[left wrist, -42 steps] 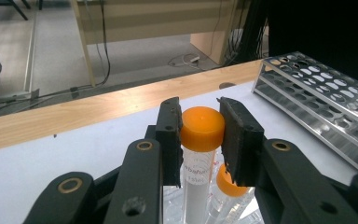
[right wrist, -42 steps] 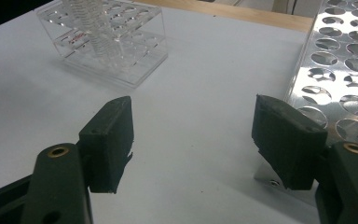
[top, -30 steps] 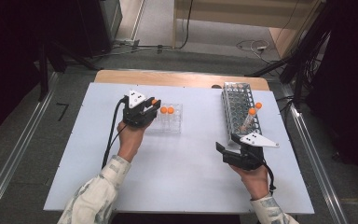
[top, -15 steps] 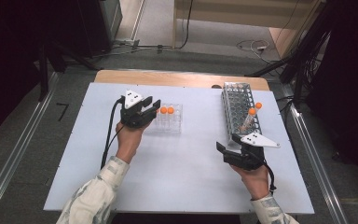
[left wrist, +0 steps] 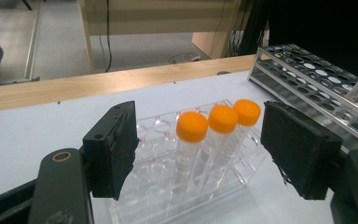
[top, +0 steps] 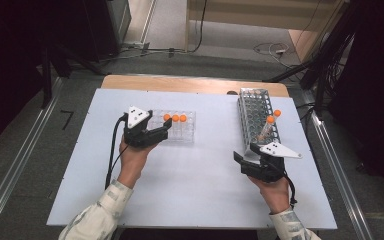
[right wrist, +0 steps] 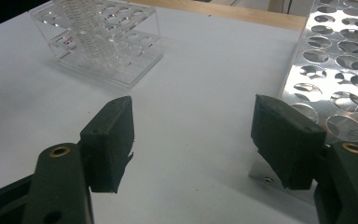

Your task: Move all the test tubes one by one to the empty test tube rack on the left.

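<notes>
White board [top: 195,185] covers most of our table, with a strip of wood along its far edge and dark floor and cables beyond. On the board we see two racks: a clear rack [top: 177,128] left of centre and a metal rack [top: 256,114] to the right, its long side running near to far.

Our left gripper [top: 166,131] sits at the clear rack's left end, and its jaws have just been opening. In the left gripper view the three tubes [left wrist: 212,140] stand in the gap between the black pads [left wrist: 114,147], a little beyond them, and the pads do not press on any tube. The tubes stand upright in the clear rack, orange caps up, long axes vertical, set in a close row that runs left to right across the rack in the high view.

Our right gripper [top: 244,156] rests on the board at the near end of the metal rack, jaws apart with nothing between them. Two more orange-capped tubes [top: 269,126] stand in the metal rack just beyond it; the nearer one leans.
</notes>
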`<control>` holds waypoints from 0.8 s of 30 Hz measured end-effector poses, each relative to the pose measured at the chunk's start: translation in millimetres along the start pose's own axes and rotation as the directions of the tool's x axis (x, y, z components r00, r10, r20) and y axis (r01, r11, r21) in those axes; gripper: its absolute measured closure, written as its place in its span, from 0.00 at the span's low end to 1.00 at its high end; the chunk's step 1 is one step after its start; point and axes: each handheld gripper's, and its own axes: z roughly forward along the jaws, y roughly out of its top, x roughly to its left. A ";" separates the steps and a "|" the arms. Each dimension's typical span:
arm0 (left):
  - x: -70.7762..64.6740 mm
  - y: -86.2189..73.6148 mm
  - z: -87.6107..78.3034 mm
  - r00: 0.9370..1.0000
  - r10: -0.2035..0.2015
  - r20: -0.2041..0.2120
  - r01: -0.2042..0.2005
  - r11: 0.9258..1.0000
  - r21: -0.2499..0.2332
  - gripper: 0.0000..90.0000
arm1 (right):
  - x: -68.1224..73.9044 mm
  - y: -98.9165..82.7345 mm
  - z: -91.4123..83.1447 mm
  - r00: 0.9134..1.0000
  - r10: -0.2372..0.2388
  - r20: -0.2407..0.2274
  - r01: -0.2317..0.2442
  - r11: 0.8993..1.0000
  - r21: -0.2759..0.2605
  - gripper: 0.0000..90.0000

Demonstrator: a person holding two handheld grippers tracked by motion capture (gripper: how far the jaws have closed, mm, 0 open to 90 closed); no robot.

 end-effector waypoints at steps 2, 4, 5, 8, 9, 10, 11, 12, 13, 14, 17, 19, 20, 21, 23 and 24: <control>1.6 -6.1 -6.5 1.000 -0.005 -0.004 0.005 1.000 -0.004 0.30 | -1.3 -0.1 -0.2 1.000 0.005 0.006 -0.005 1.000 0.000 0.32; 3.5 -11.1 -11.6 1.000 -0.016 -0.002 0.016 1.000 -0.004 0.29 | -2.3 -0.1 -0.3 1.000 0.008 0.010 -0.008 1.000 0.000 0.32; 4.3 -13.5 -14.2 1.000 -0.022 -0.001 0.022 1.000 -0.006 0.28 | -2.9 -0.1 -0.3 1.000 0.008 0.010 -0.008 1.000 -0.001 0.32; 7.4 -19.6 -20.9 0.999 -0.038 0.005 0.038 0.999 -0.005 0.28 | -4.4 0.4 -0.5 1.000 0.011 0.022 -0.011 1.000 -0.007 0.33; 8.3 -21.6 -23.3 0.999 -0.045 0.008 0.045 0.999 -0.003 0.28 | -5.5 0.9 -0.8 1.000 0.011 0.028 -0.011 1.000 -0.011 0.33; 9.2 -23.7 -25.4 0.999 -0.049 0.010 0.049 0.999 -0.004 0.28 | -6.7 1.5 -1.4 0.999 0.013 0.035 -0.012 1.000 -0.015 0.33; 9.8 -25.7 -27.6 0.999 -0.051 0.008 0.051 0.999 -0.003 0.28 | -7.9 2.2 -2.0 0.999 0.021 0.045 -0.020 1.000 -0.019 0.34; 10.6 -27.3 -29.4 0.999 -0.048 0.009 0.048 0.999 0.001 0.28 | -9.5 2.9 -2.9 0.998 0.024 0.057 -0.022 0.999 -0.025 0.34; 11.0 -28.6 -30.5 0.999 -0.047 0.010 0.047 0.999 0.003 0.28 | -11.5 3.7 -3.7 0.997 0.027 0.070 -0.025 0.999 -0.031 0.35; 11.7 -30.4 -32.3 0.999 -0.043 0.007 0.043 0.999 0.004 0.28 | -12.9 4.4 -4.5 0.996 0.034 0.081 -0.032 0.999 -0.036 0.35; 13.5 -33.4 -35.1 0.999 -0.043 0.003 0.043 0.999 0.009 0.28 | -20.1 7.0 -7.0 0.989 0.053 0.137 -0.045 0.997 -0.061 0.37; 14.3 -34.5 -35.6 0.999 -0.043 -0.002 0.043 0.999 0.011 0.28 | -25.2 8.5 -7.3 0.984 0.065 0.164 -0.054 0.996 -0.068 0.37; 15.3 -35.0 -35.3 0.999 -0.047 -0.004 0.047 0.999 0.010 0.28 | -28.5 9.3 -7.2 0.982 0.074 0.173 -0.062 0.995 -0.075 0.38; 15.9 -35.0 -35.3 0.999 -0.049 -0.006 0.049 0.999 0.012 0.28 | -31.8 10.2 -6.9 0.977 0.085 0.194 -0.070 0.994 -0.083 0.38; 16.6 -34.6 -35.3 0.999 -0.052 -0.011 0.052 0.999 0.010 0.28 | -37.5 11.6 -5.8 0.971 0.096 0.217 -0.079 0.993 -0.090 0.39; 16.5 -34.6 -35.2 0.999 -0.053 -0.011 0.053 0.999 0.009 0.28 | -41.6 12.8 -4.6 0.966 0.099 0.237 -0.079 0.993 -0.093 0.40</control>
